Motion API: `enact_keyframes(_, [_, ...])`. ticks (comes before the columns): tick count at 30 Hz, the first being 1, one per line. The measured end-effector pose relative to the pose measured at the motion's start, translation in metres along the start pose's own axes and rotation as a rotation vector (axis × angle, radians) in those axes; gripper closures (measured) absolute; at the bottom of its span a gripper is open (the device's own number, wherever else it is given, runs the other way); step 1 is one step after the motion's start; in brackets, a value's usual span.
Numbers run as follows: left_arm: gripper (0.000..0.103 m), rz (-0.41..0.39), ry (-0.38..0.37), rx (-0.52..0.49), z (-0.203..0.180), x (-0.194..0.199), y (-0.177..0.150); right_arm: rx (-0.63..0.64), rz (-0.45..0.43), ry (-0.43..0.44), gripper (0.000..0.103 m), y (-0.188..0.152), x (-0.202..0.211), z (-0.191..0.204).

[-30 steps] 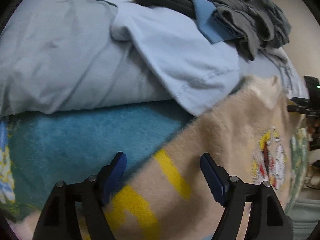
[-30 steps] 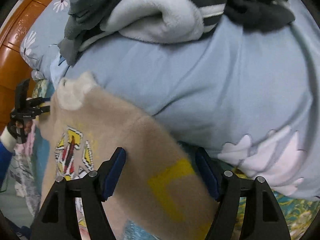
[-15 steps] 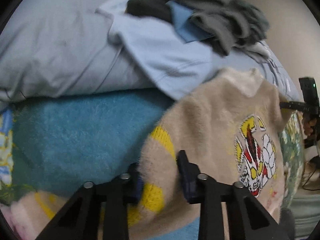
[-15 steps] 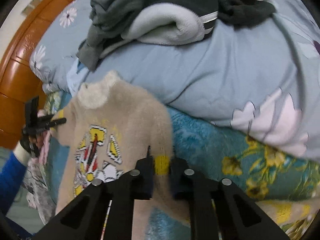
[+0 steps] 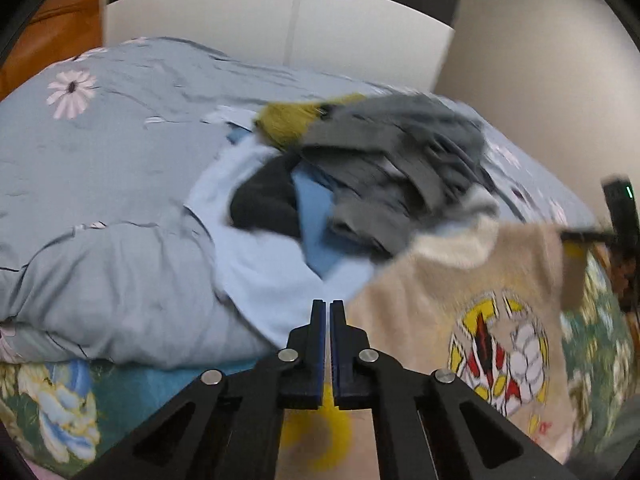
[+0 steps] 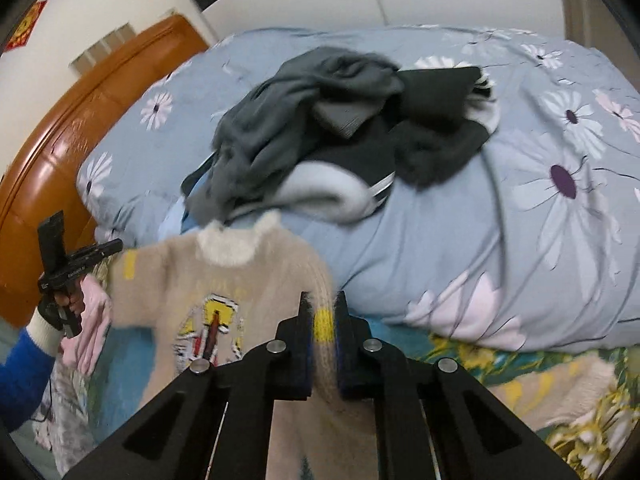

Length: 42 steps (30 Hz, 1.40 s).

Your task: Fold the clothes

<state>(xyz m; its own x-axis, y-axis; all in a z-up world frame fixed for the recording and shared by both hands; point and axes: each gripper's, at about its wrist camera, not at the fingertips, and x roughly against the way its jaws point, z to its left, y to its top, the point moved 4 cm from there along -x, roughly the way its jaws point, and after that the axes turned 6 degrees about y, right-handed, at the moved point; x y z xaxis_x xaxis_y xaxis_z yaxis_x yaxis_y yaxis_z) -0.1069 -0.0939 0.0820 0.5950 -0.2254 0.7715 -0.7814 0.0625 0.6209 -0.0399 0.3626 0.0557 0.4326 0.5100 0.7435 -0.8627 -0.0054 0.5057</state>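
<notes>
The left hand-held gripper (image 5: 329, 312) is pressed together on the yellow-banded cuff of one sleeve of the fluffy beige knitted sweater with a cartoon print (image 5: 472, 304), low at the near edge of the bed. From there the garment stretches away rightward, its chest hanging between the two grips and its white collar (image 6: 236, 244) towards the blue flowered quilt (image 6: 520, 216). The right hand-held gripper (image 6: 322, 320) pinches the other yellow-striped sleeve. So the long axis runs sleeve to sleeve between the hands, each equally near its own end; folding likely means bringing both sleeves inward together. A heap of grey and dark clothes (image 6: 340, 120) waits on the quilt behind.
</notes>
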Motion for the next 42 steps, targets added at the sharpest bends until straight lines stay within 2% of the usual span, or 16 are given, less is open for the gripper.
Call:
enact_keyframes(3, [0.101, 0.046, 0.014, 0.051, 0.006, -0.020, -0.002, -0.042, 0.056, -0.056, 0.095, -0.011, -0.023, -0.021])
enact_keyframes(5, [0.101, 0.081, 0.033, 0.074, 0.008, -0.032, -0.012, -0.082, 0.050, -0.065, 0.095, -0.018, -0.026, -0.034])
enact_keyframes(10, [0.100, 0.117, 0.074, 0.113, 0.010, -0.024, -0.051, -0.134, -0.051, -0.046, 0.091, -0.014, -0.010, -0.043])
enact_keyframes(13, [0.097, 0.090, 0.118, 0.207, 0.011, -0.005, -0.078, -0.146, -0.138, -0.057, 0.084, -0.007, 0.016, -0.043])
enact_keyframes(15, [0.088, 0.066, 0.156, 0.276, 0.010, 0.008, -0.097, -0.183, -0.220, -0.074, 0.069, -0.012, 0.042, -0.050])
enact_keyframes(17, [0.065, 0.044, 0.201, 0.338, 0.007, 0.022, -0.117, -0.256, -0.290, -0.118, 0.065, -0.031, 0.066, -0.068])
enact_keyframes(19, [0.060, 0.032, 0.229, 0.389, 0.001, 0.034, -0.136, -0.332, -0.355, -0.163, 0.061, -0.052, 0.089, -0.087])
enact_keyframes(22, [0.053, 0.038, 0.231, 0.477, -0.014, 0.045, -0.164, -0.527, -0.331, -0.241, 0.060, -0.103, 0.095, -0.135])
enact_keyframes(26, [0.049, 0.063, 0.231, 0.500, -0.022, 0.047, -0.169, -0.759, -0.355, -0.220, 0.057, -0.147, 0.087, -0.183])
enact_keyframes(29, [0.047, 0.075, 0.230, 0.522, -0.025, 0.049, -0.169, -0.895, -0.416, -0.188, 0.056, -0.159, 0.077, -0.207])
enact_keyframes(32, [0.043, 0.060, 0.243, 0.612, -0.012, 0.058, -0.171, -0.967, -0.468, -0.165, 0.056, -0.157, 0.068, -0.220])
enact_keyframes(36, [0.042, 0.059, 0.268, 0.743, 0.011, 0.069, -0.186, -0.982, -0.516, -0.138, 0.056, -0.145, 0.059, -0.226])
enact_keyframes(37, [0.042, 0.062, 0.275, 0.768, 0.016, 0.071, -0.191, -0.986, -0.519, -0.129, 0.056, -0.142, 0.057, -0.226])
enact_keyframes(38, [0.042, 0.065, 0.283, 0.793, 0.021, 0.074, -0.195, -0.990, -0.520, -0.120, 0.067, -0.139, 0.055, -0.227])
enact_keyframes(39, [0.042, 0.065, 0.291, 0.817, 0.025, 0.076, -0.200, -0.994, -0.520, -0.110, 0.086, -0.136, 0.052, -0.227])
enact_keyframes(42, [0.042, 0.065, 0.328, 0.883, 0.039, 0.083, -0.215, -0.979, -0.518, -0.103, 0.093, -0.131, 0.054, -0.223])
